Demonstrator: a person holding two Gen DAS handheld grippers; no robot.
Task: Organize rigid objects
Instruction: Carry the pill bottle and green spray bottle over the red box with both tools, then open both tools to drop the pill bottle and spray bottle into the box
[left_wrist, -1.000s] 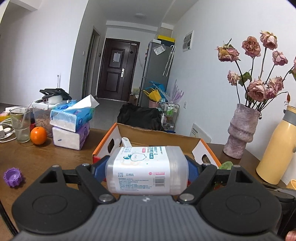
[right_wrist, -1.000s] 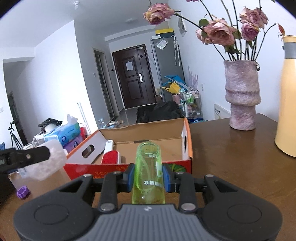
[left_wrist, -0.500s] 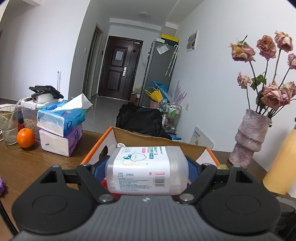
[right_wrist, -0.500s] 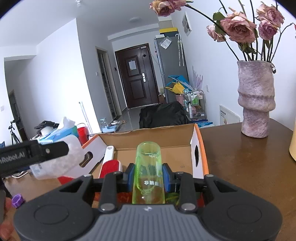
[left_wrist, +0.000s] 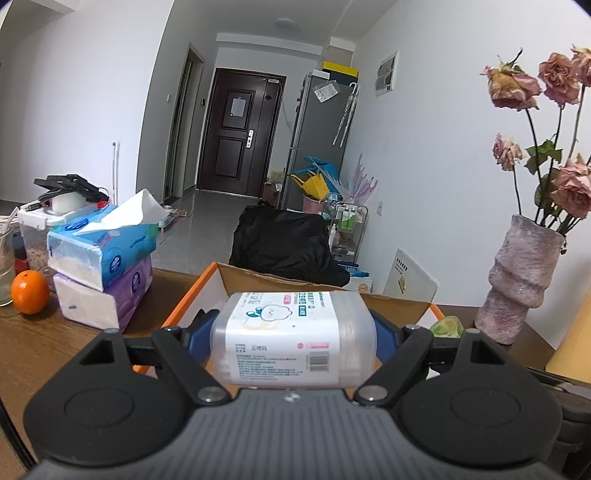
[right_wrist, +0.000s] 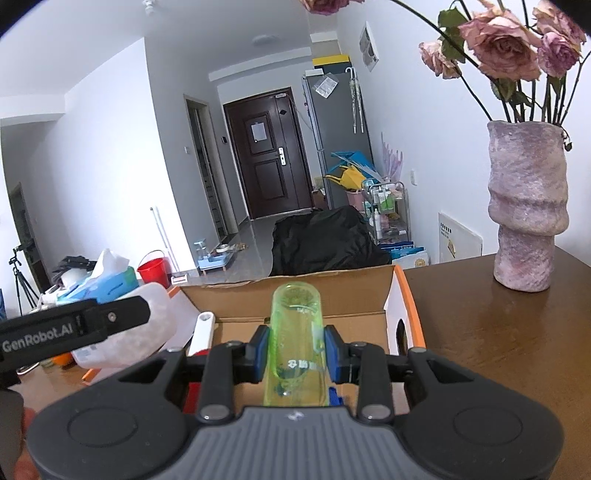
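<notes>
Your left gripper (left_wrist: 293, 338) is clamped on the white labelled plastic container (left_wrist: 293, 341), held sideways in the lower middle of the left wrist view, above the near rim of the open cardboard box (left_wrist: 317, 286). Left of the box, the stacked tissue packs (left_wrist: 101, 266) sit near its orange edge, with an orange (left_wrist: 29, 291) further left on the table (left_wrist: 48, 347).

Your right gripper (right_wrist: 295, 349) squeezes the green transparent tube (right_wrist: 295, 339), pointing forward over the cardboard box (right_wrist: 306, 291) interior. A white-handled red item (right_wrist: 201, 332) lies inside along the box's left wall (its lower part is hidden). The left gripper (right_wrist: 74, 326) and its container (right_wrist: 155, 321) fill the lower left of this view, just beside the box's left flap. To the right of the orange right rim, bare table (right_wrist: 498, 339) runs up to the pink vase (right_wrist: 526, 210) at the right edge.
</notes>
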